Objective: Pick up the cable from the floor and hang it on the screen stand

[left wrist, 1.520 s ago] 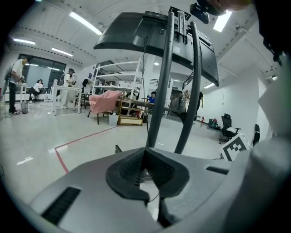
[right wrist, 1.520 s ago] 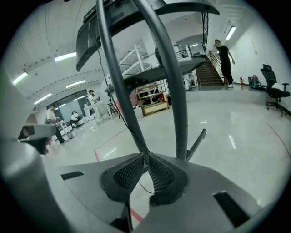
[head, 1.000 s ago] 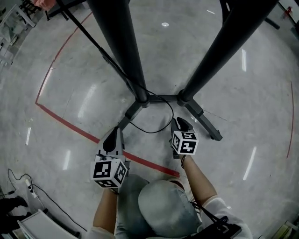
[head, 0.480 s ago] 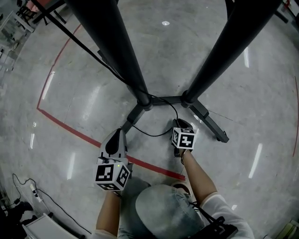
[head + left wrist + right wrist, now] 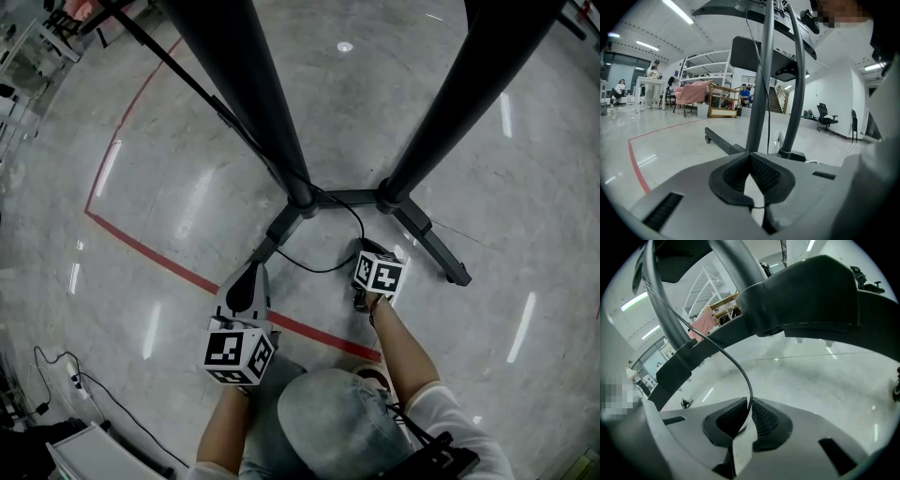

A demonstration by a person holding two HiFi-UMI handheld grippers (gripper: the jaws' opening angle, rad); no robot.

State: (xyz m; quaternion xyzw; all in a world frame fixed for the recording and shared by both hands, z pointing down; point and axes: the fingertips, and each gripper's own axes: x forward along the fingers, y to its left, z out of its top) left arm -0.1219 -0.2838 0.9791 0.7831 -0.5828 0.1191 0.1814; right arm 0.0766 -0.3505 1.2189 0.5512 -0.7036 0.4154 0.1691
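Right hand-held gripper (image 5: 749, 411) is pinched shut on the thin black cable (image 5: 736, 364), so I've got it gripped just in front of the base bar of the screen stand (image 5: 347, 198). From the jaws the cable arcs up along one of the stand's posts. In the head view a slack loop of it curves low in front of the base. Left hand-held gripper (image 5: 750, 161) is closed on nothing, sitting out by the stand's front leg, close to the red tape line (image 5: 159, 262) on the floor (image 5: 169, 169).
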